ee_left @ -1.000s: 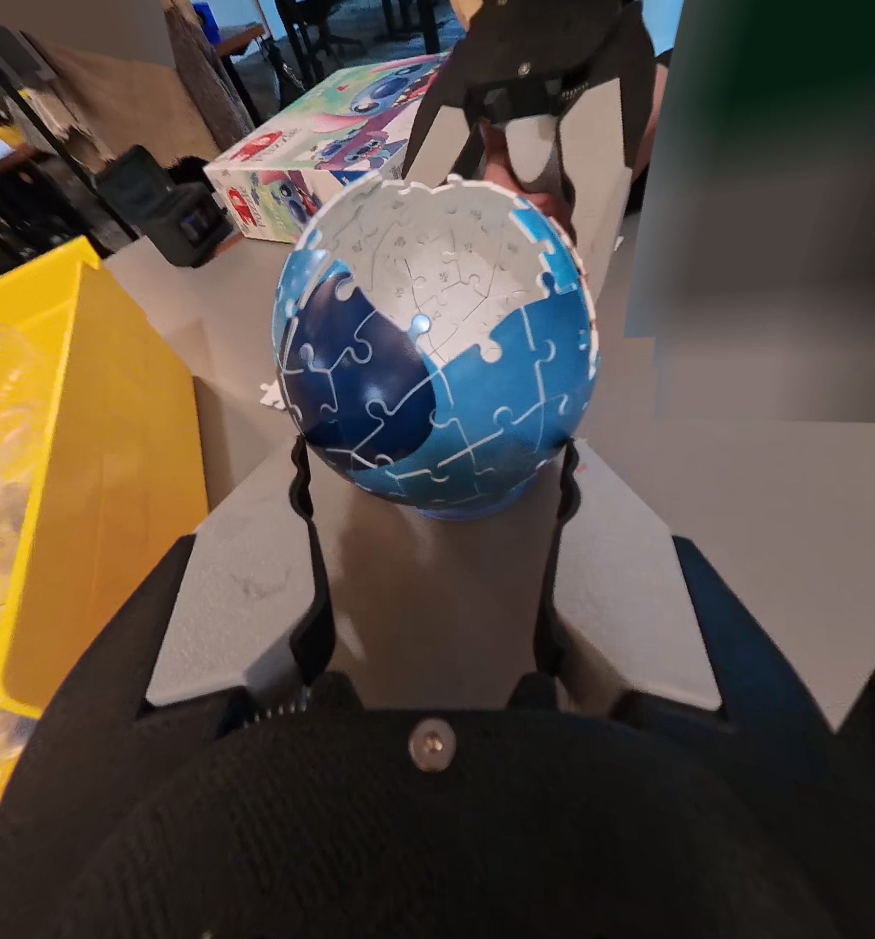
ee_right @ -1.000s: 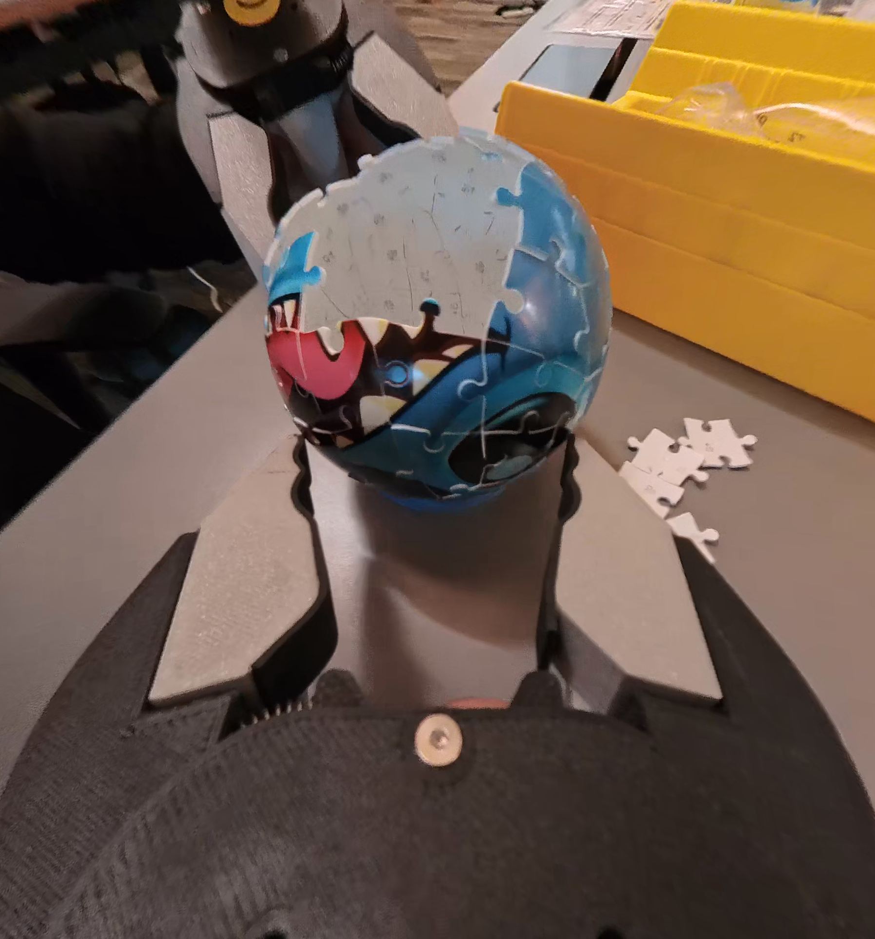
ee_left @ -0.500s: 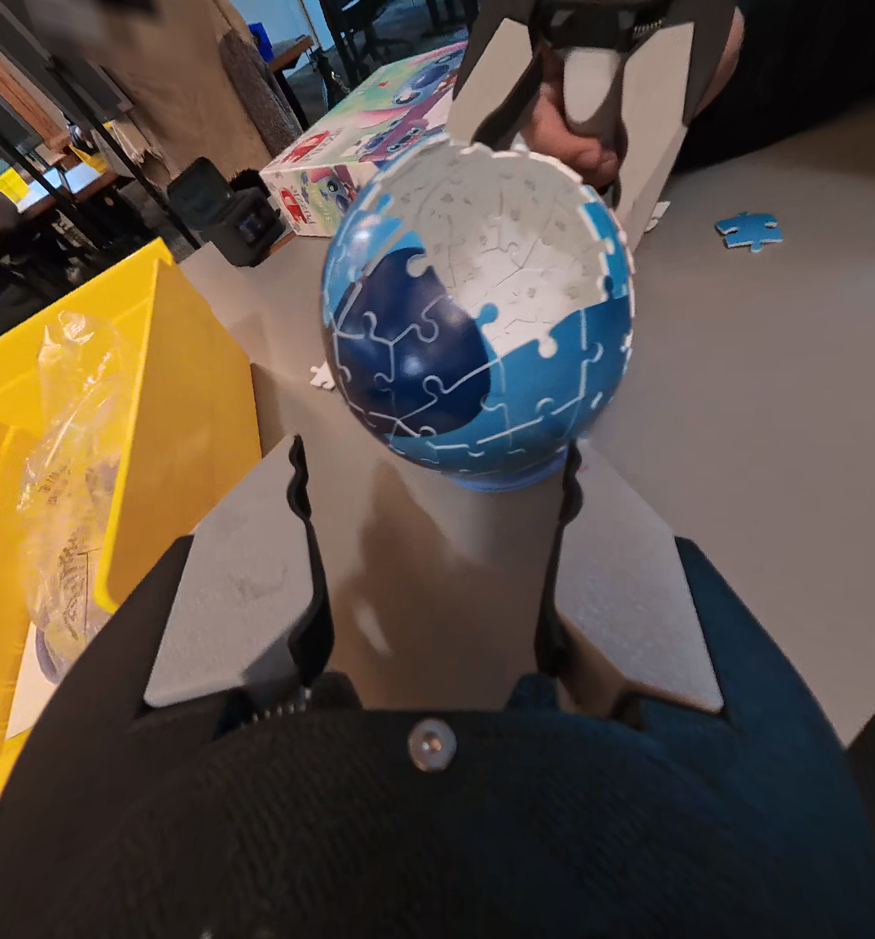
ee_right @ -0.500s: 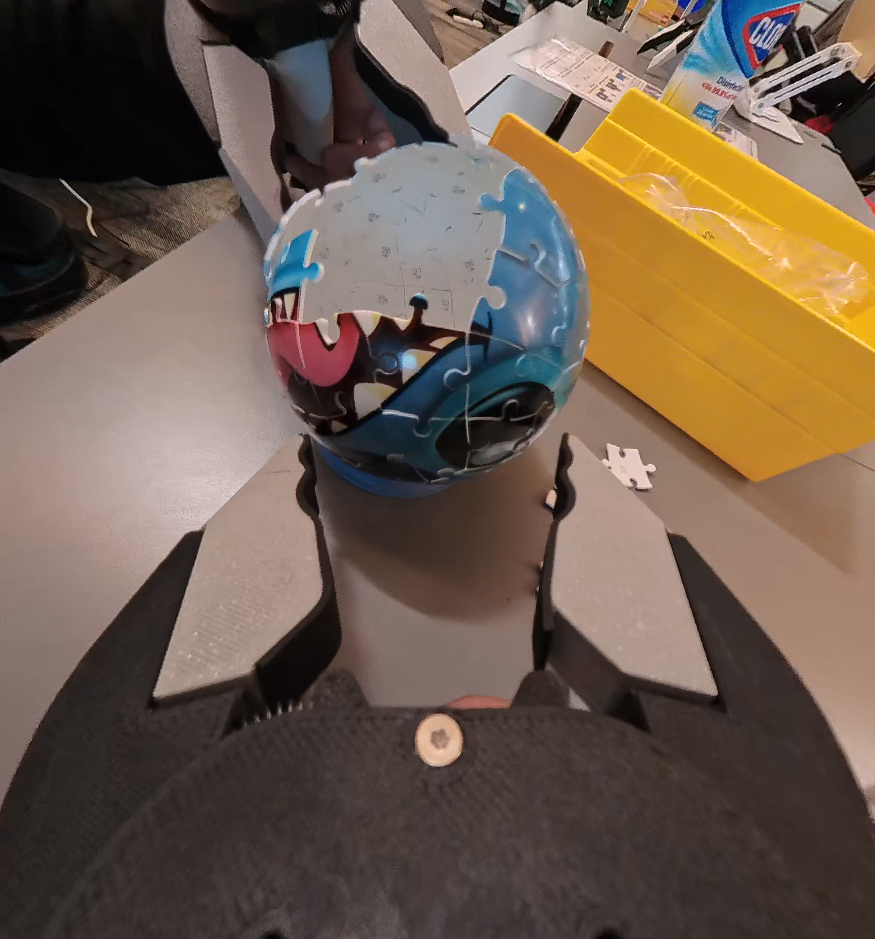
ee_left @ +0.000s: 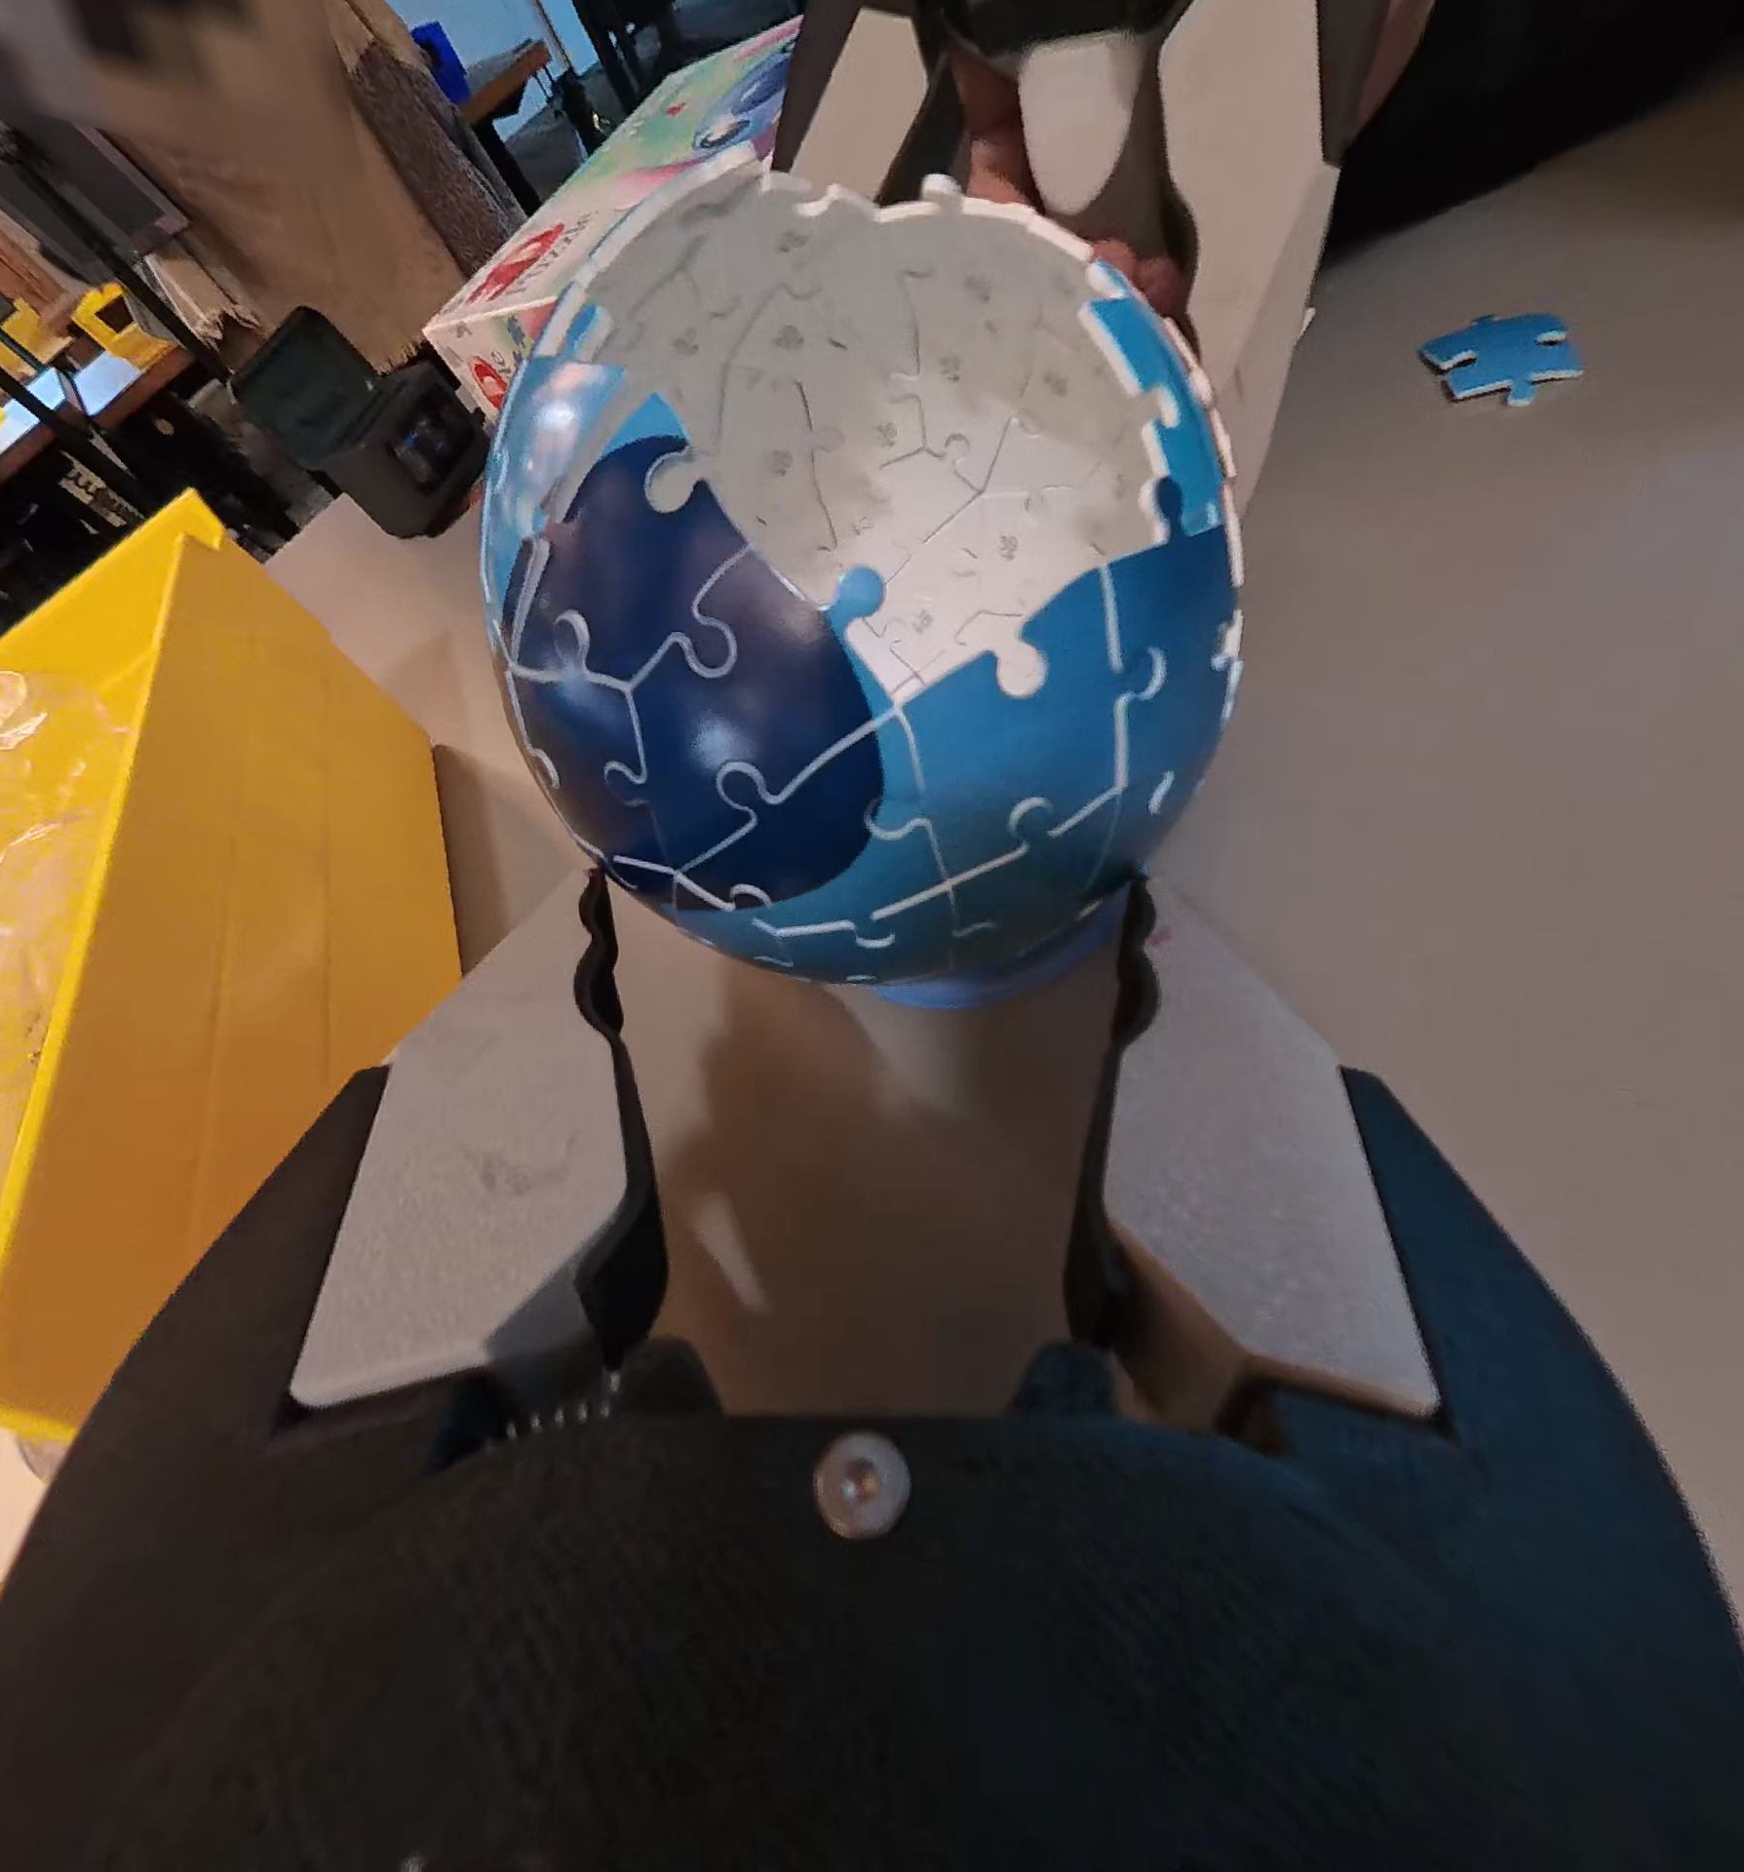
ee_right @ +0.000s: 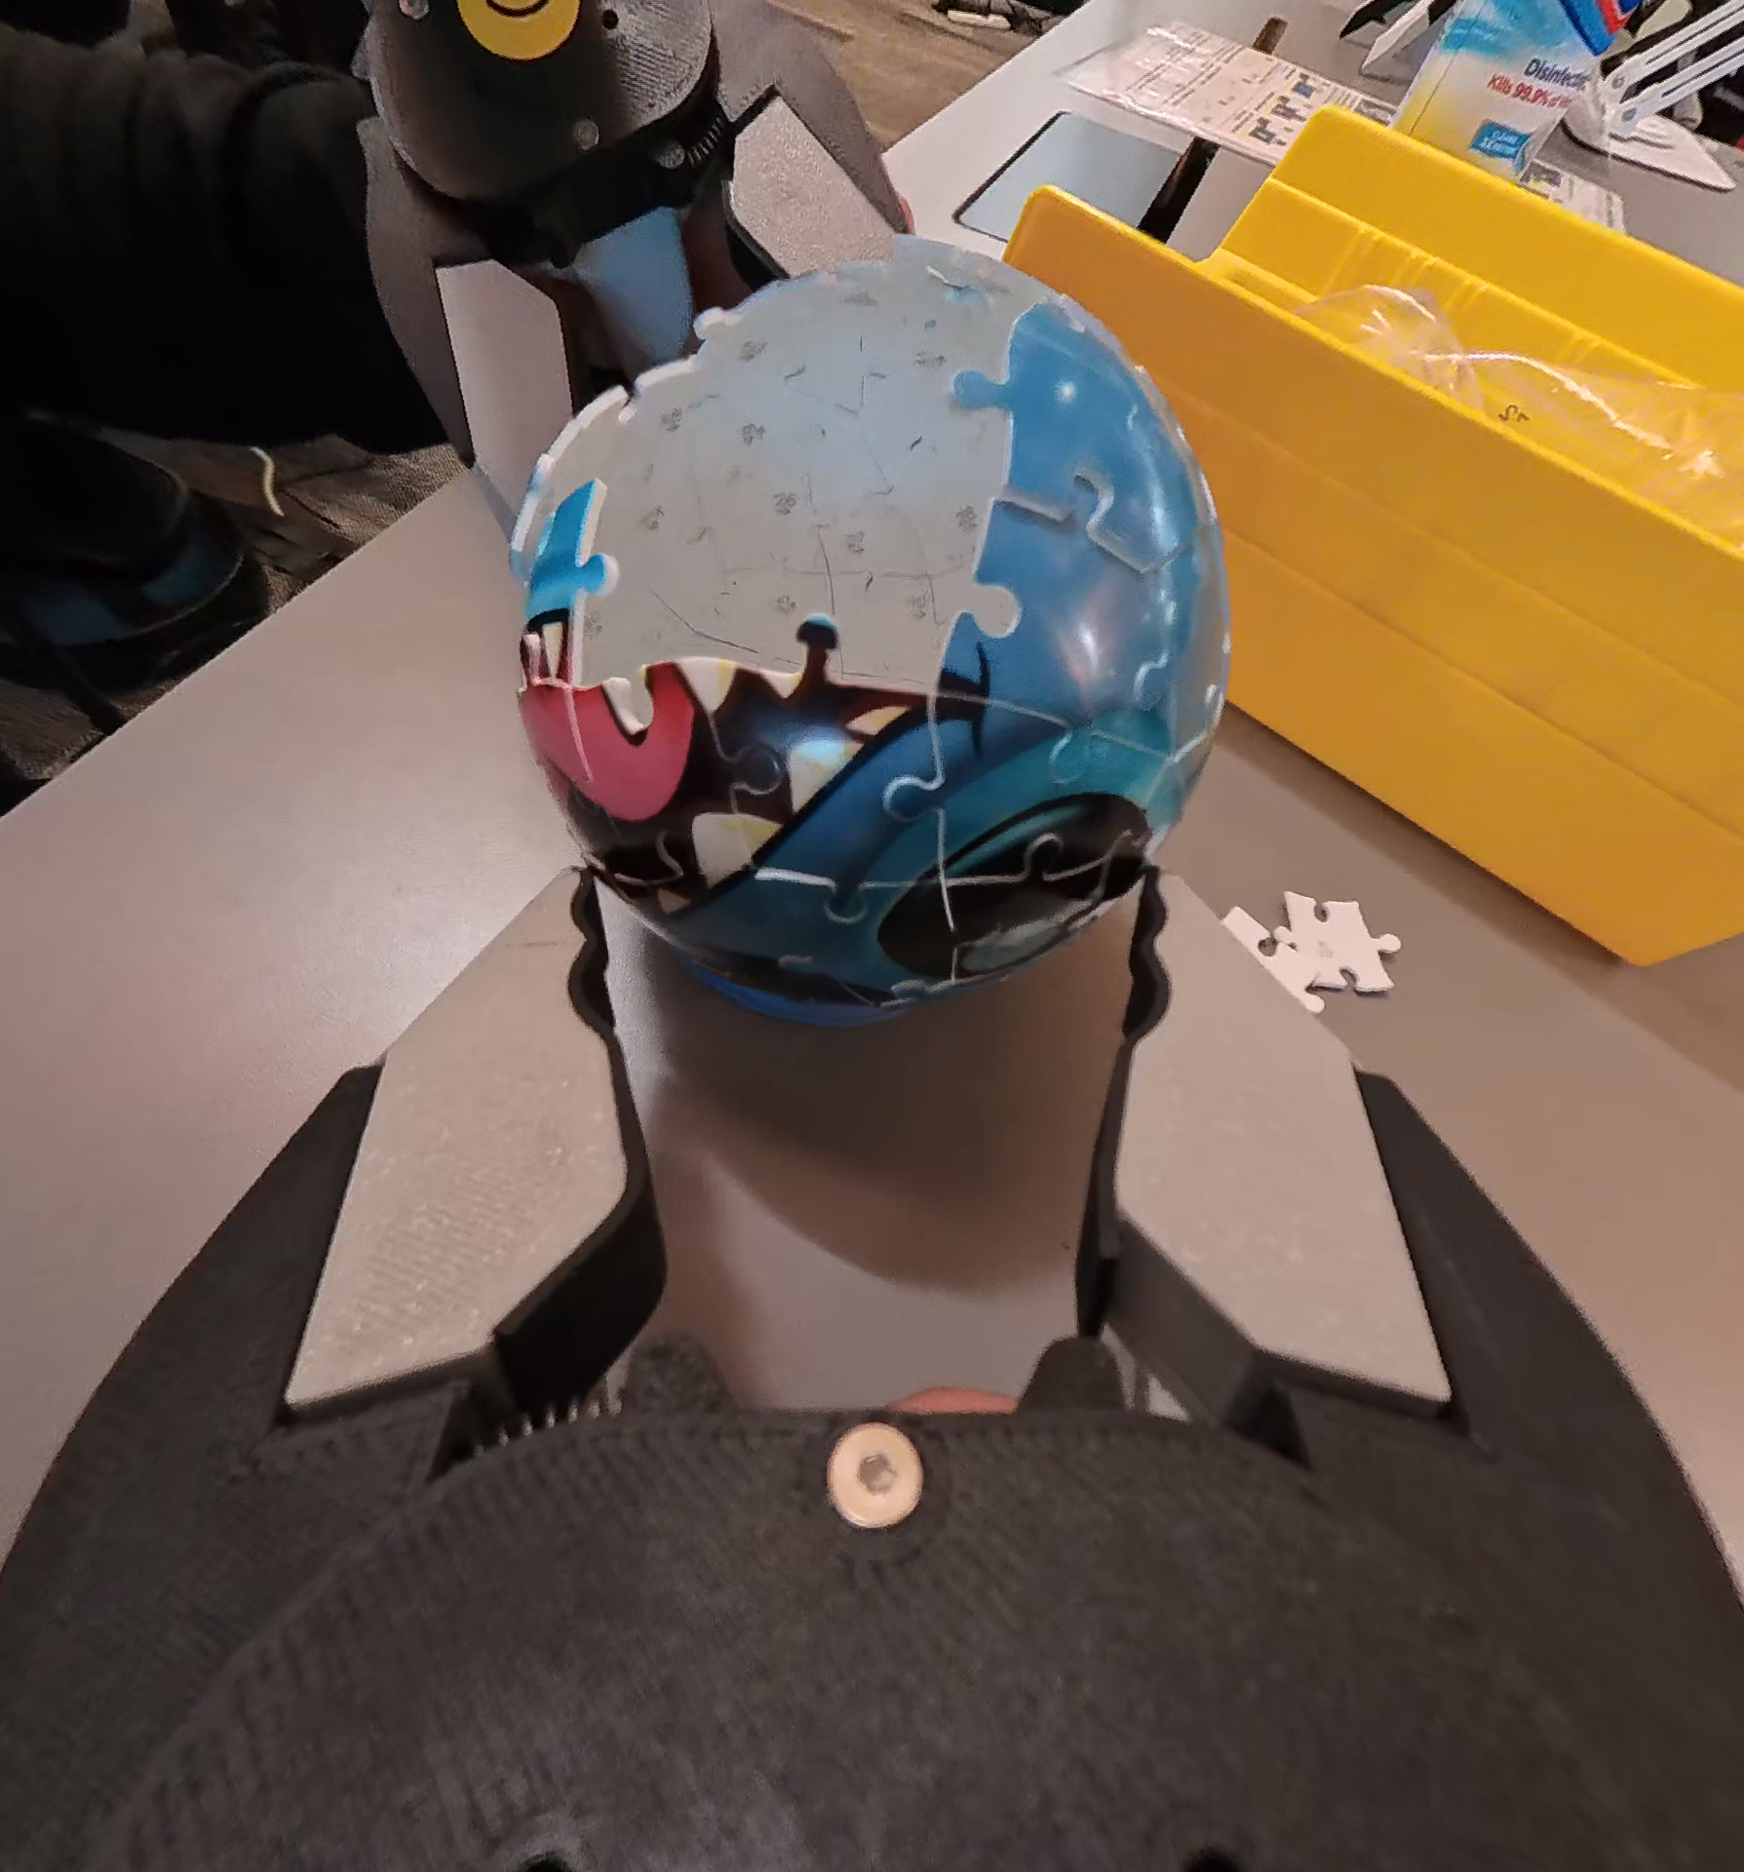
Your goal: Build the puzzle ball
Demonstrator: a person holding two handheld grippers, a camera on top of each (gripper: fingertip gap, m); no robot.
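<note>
A: So, in the left wrist view, where is the puzzle ball (ee_left: 857, 608)?

B: It stands on its blue base on the grey table (ee_left: 1506, 810), right at the tips of the left gripper (ee_left: 867, 891). Its top is unfinished, so the white inside of the shell shows; the lower part is light and dark blue.

A: And the fingers (ee_left: 503, 1135)?

B: Spread wide, one tip at each lower flank of the ball. I cannot tell whether they touch it. A yellow bin (ee_left: 189, 912) with a clear plastic bag sits to the left, a loose blue piece (ee_left: 1500, 355) lies well off to the right, and a colourful box (ee_left: 584, 274) lies behind the ball. The other gripper shows just behind the ball.

A: Now the right wrist view?

B: The ball (ee_right: 867, 648) stands at the tips of the right gripper (ee_right: 867, 902), showing a pink and black printed part low down and a pale open patch above. These fingers (ee_right: 1252, 1165) are also wide apart and level with its lower sides; contact is unclear. The left gripper (ee_right: 645, 304) is beyond the ball, just behind its top, fingers apart.

A: Anything else there?

B: A few white pieces (ee_right: 1318, 942) lie on the table (ee_right: 240, 861) to the right, just beside the yellow bin (ee_right: 1455, 567).
</note>
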